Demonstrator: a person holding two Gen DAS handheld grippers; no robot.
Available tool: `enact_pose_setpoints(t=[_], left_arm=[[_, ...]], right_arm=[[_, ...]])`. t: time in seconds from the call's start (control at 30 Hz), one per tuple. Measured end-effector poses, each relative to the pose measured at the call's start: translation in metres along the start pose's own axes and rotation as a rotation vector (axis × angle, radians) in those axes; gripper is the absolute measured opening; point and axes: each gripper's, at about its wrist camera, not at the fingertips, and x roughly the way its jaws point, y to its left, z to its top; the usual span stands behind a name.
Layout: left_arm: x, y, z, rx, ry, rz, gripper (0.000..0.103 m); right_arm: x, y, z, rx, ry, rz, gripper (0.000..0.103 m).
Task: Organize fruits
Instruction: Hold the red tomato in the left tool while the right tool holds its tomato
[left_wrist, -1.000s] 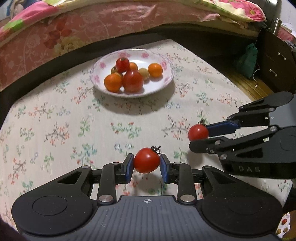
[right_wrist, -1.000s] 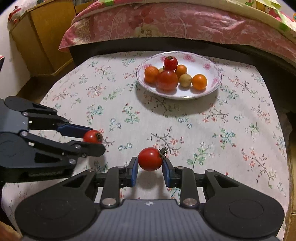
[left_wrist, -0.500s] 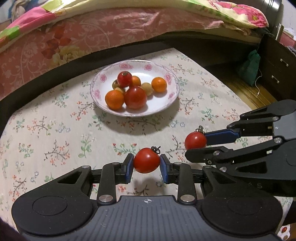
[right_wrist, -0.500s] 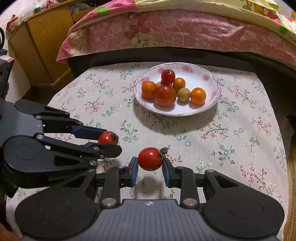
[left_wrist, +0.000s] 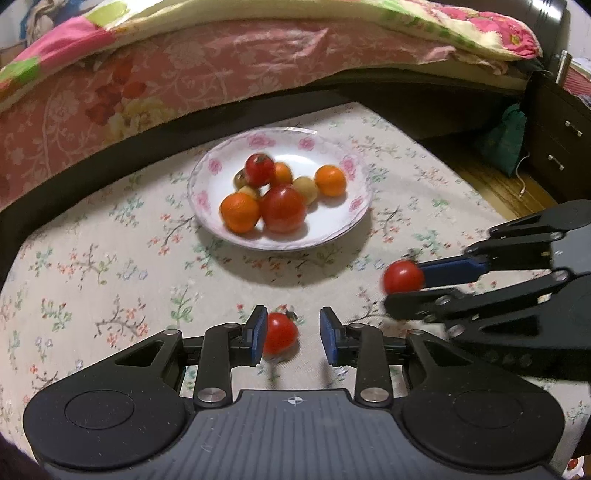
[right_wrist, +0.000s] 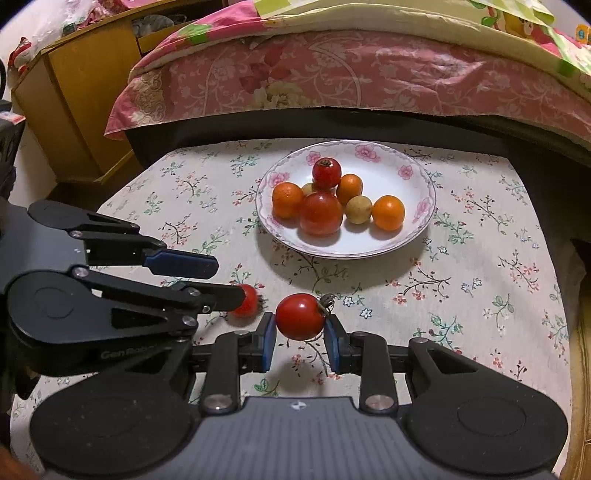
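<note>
A white flowered plate (left_wrist: 314, 155) (right_wrist: 384, 166) holds several red tomatoes and orange fruits at the far side of the floral tablecloth. My left gripper (left_wrist: 293, 325) (right_wrist: 229, 280) has its jaws opening. A small red tomato (left_wrist: 279, 333) (right_wrist: 248, 301) sits blurred between them, against the left pad with a gap to the right pad. My right gripper (right_wrist: 300, 325) (left_wrist: 404, 286) is shut on another red tomato (right_wrist: 300, 316) (left_wrist: 402, 276) with a dry stem. Both grippers hover short of the plate, side by side.
A bed with a pink floral cover (left_wrist: 221, 74) runs behind the table. A wooden cabinet (right_wrist: 74, 103) stands far left, and a dark drawer unit (left_wrist: 561, 140) with a green bag (left_wrist: 506, 140) far right. The table's edges fall away on both sides.
The left jaws have parted and their tomato has slipped lower, off the right pad. Both grippers have drawn nearer the plate. The right grip is unchanged.
</note>
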Motion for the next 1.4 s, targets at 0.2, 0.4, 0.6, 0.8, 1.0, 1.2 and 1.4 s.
enact_pose_setpoints(t=[0.2, 0.4, 0.6, 0.8, 1.0, 1.2, 1.4], left_arm=[[0.005, 0.023, -0.011, -0.051, 0.023, 0.007, 0.043], [0.019, 0.016, -0.005, -0.027, 0.026, 0.009, 0.053], [0.035, 0.008, -0.006, 0.006, 0.047, 0.015, 0.05], [0.037, 0.008, -0.007, -0.008, 0.043, 0.016, 0.043], [0.03, 0.007, -0.014, -0.017, 0.042, 0.033, 0.037], [0.026, 0.002, -0.013, -0.011, 0.036, 0.022, 0.037], [0.017, 0.002, -0.004, -0.019, 0.005, 0.01, 0.037]], right_arm=[[0.004, -0.011, -0.005, 0.025, 0.028, -0.014, 0.029], [0.005, -0.019, -0.009, 0.052, 0.04, 0.003, 0.029], [0.008, -0.018, -0.008, 0.051, 0.048, 0.012, 0.029], [0.012, -0.018, -0.009, 0.056, 0.06, 0.013, 0.029], [0.012, -0.02, -0.01, 0.062, 0.062, 0.01, 0.029], [0.011, -0.019, -0.009, 0.05, 0.056, 0.005, 0.029], [0.011, -0.017, -0.006, 0.045, 0.045, 0.005, 0.029]])
